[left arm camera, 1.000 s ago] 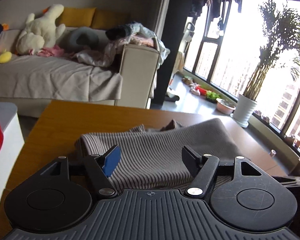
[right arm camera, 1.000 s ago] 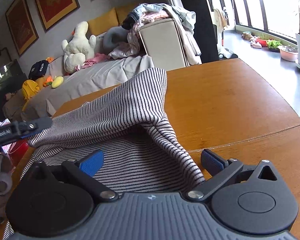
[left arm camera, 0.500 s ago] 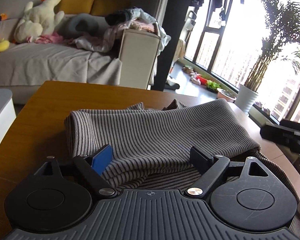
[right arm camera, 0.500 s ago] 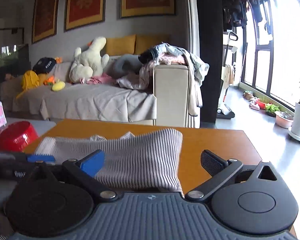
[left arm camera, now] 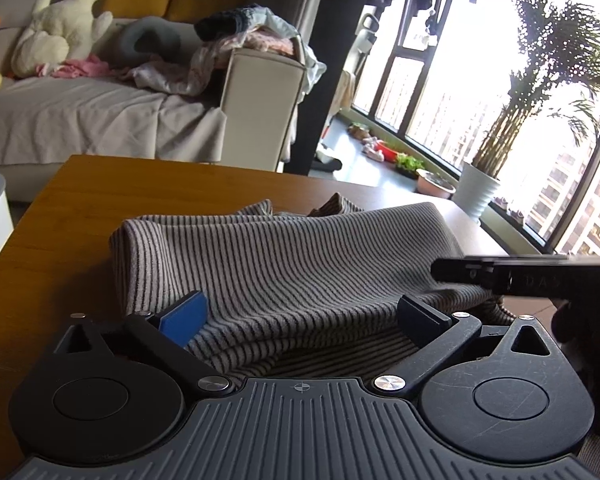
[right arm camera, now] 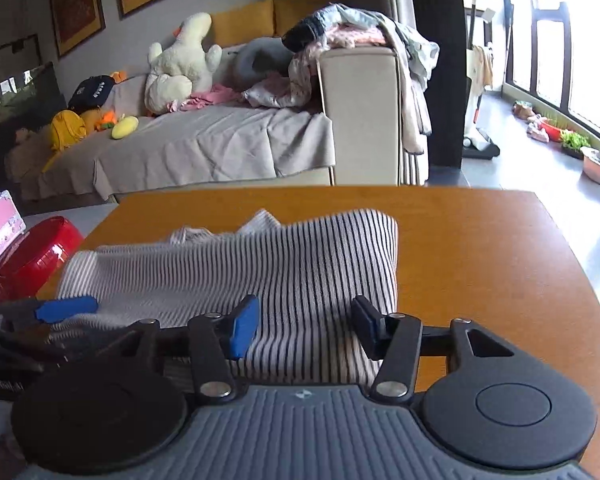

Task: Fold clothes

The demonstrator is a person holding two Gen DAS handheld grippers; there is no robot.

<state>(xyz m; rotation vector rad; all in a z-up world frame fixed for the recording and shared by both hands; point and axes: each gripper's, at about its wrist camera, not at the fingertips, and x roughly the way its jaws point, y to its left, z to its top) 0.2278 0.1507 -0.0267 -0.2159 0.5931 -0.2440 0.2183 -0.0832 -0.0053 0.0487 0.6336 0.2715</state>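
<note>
Left tool (left arm camera: 302,316): jaws spread wide, nothing gripped; the striped cloth lies between and under the fingers.
Right tool (right arm camera: 306,326): jaws parted, narrower than the left tool's; the cloth's near right part lies between the pads, and whether they touch it cannot be told.
Right tool seen from the left: a dark, blurred bar enters from the right above the cloth's right end (left arm camera: 520,276).
Left tool seen from the right: one blue pad shows low at the left, over the cloth's near left part (right arm camera: 66,308).
Striped garment (left arm camera: 284,272): folded, grey with dark stripes, lying across the near half of the worktop; its doubled edge runs along the far side, with small bunched bits poking up behind it.
Worktop (right arm camera: 480,248): brown wood, bare along its far edge and right side.
Red bowl (right arm camera: 40,256): beyond the worktop's left edge, on a lower surface.
Sofa (right arm camera: 220,144): behind the worktop's far edge, with soft toys and a heap of clothes on its arm.
</note>
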